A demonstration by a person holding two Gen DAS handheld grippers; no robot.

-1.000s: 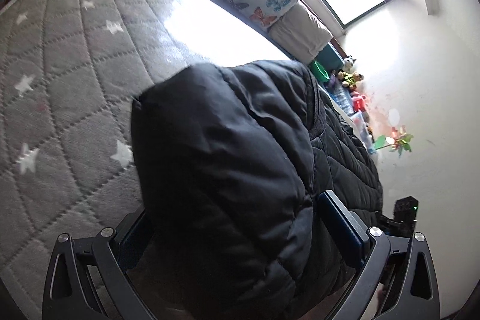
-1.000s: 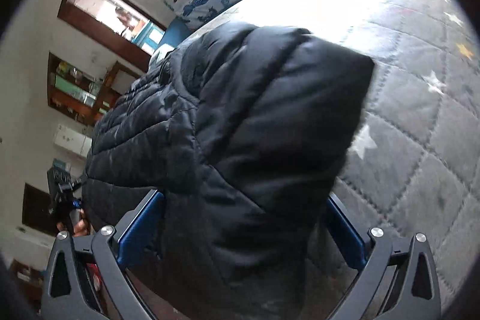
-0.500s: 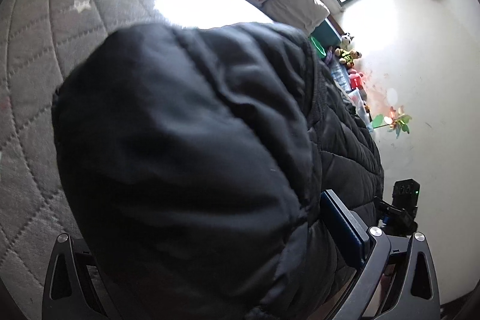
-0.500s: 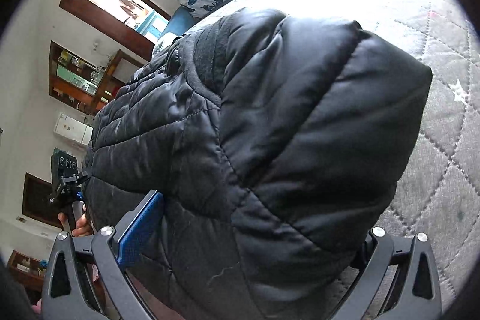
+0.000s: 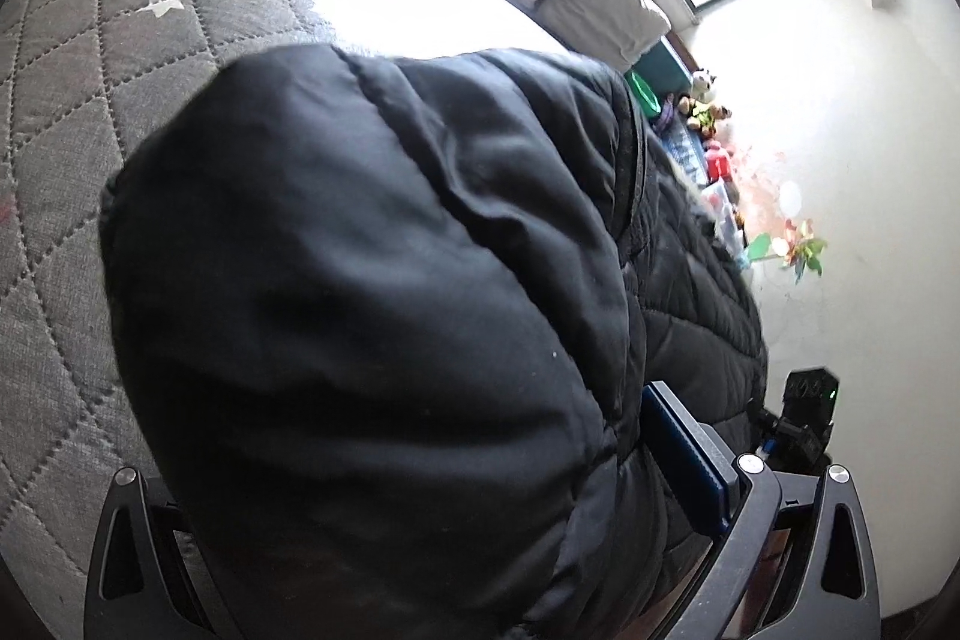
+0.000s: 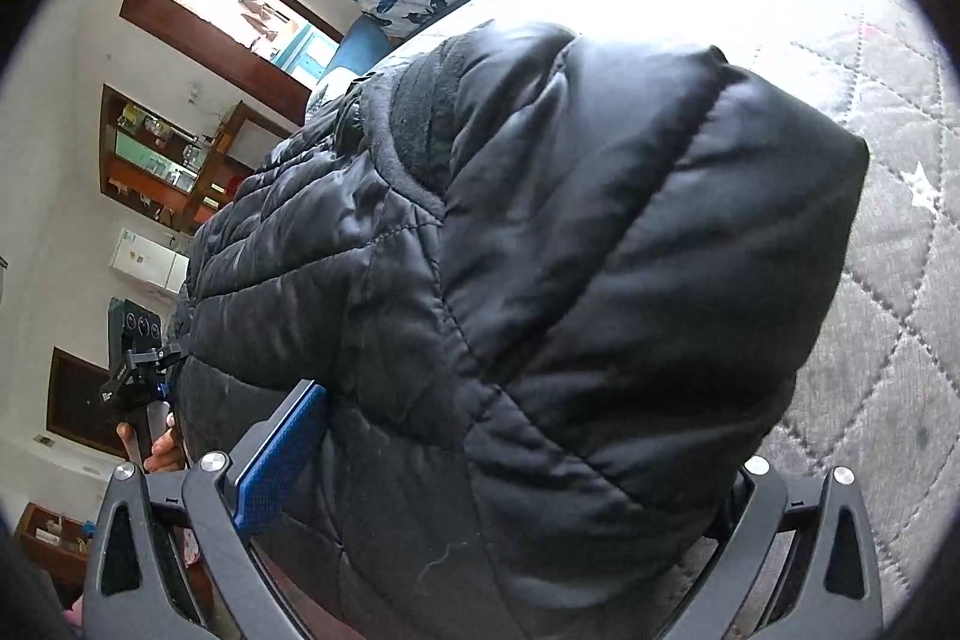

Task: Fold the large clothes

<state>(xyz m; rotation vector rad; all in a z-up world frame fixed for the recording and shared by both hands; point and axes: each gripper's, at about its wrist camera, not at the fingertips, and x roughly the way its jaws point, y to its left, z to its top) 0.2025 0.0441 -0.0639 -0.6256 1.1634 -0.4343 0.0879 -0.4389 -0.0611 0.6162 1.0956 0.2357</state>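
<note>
We grip the jacket (image 5: 372, 316) in both the left gripper (image 5: 420, 508) and right gripper (image 6: 516, 490), mid-fold above the bed (image 5: 90, 40). Next we should lay the held end evenly onto the jacket's far half.

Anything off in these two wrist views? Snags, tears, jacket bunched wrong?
Nothing stands out. The black puffer jacket fills both views, bunched between each gripper's jaws over the grey quilted bed cover. No tear, snag or spill shows. The left gripper and right gripper each have fabric between the jaws.
</note>
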